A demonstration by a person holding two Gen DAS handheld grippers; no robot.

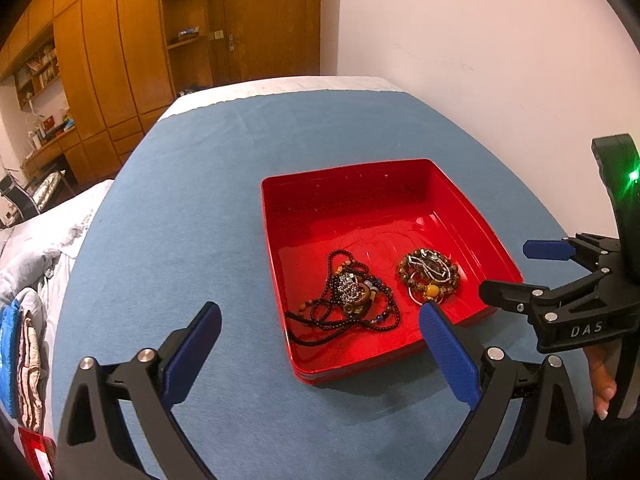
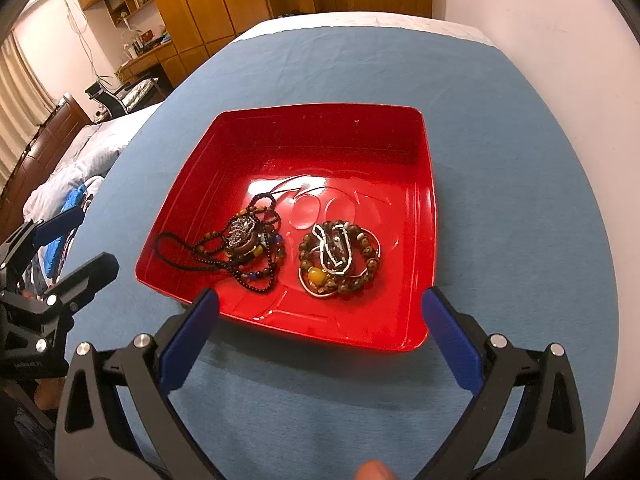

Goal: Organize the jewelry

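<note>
Jewelry lying in two heaps inside red tray; both claws standing apart and gripping nothing.

Dark bead necklaces are sitting tangled at centre-left of the right wrist frame, and brown bead bracelets are sitting just beside them at centre, the two heaps not touching. The tray is resting on blue cloth covering the desk. Right claw is hovering at the tray's near rim, lower centre; left claw is waiting likewise in its own frame. Judgement: lifting one strand only, pinching a free loop at the heap's edge and rising slowly, is looking safest, since tangled cords could be dragging neighbours along.
</note>
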